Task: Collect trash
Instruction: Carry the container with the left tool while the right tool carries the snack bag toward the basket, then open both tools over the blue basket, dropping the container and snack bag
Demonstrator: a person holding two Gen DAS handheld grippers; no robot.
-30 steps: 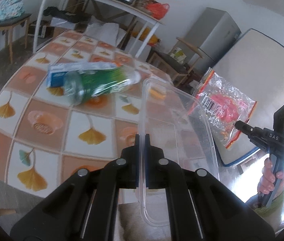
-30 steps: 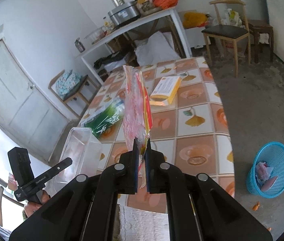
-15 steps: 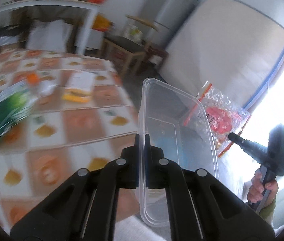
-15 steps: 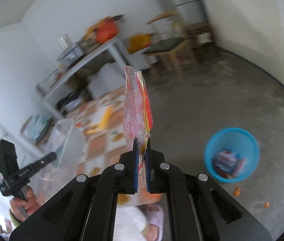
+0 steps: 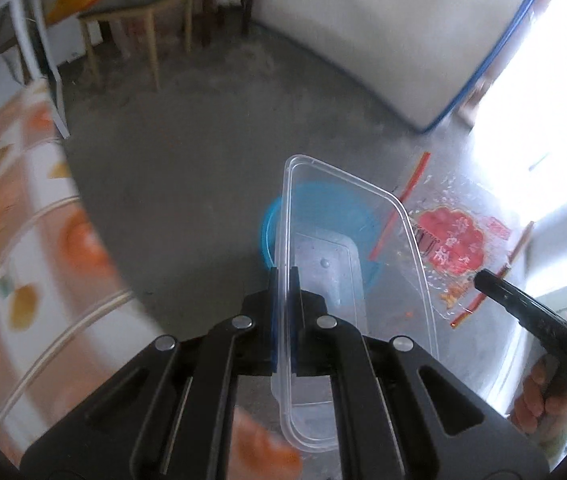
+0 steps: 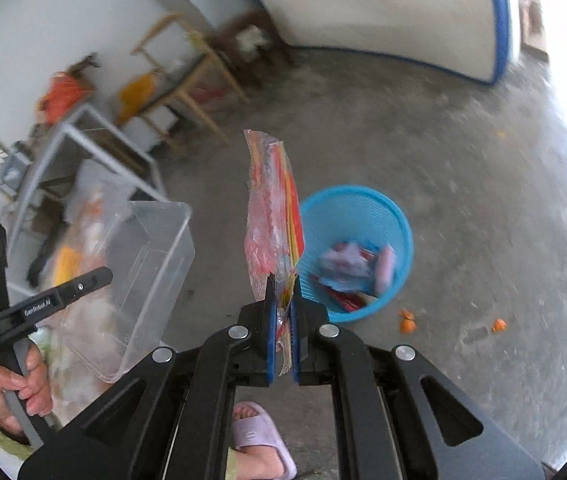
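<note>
Blue bin (image 6: 357,252) now sits at 1 o'clock, not the surface. Left hand-held gripper (image 5: 283,312) pinches the clear tub (image 5: 357,264); right hand-held gripper (image 6: 282,332) pinches the snack bag (image 6: 273,220). Dropping comes next.

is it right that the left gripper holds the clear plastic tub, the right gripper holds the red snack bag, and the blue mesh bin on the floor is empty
Not quite: the blue mesh bin is not empty; the right wrist view shows wrappers inside it. The rest stands: the left gripper holds the clear plastic tub, and the right gripper holds the red snack bag.
</note>
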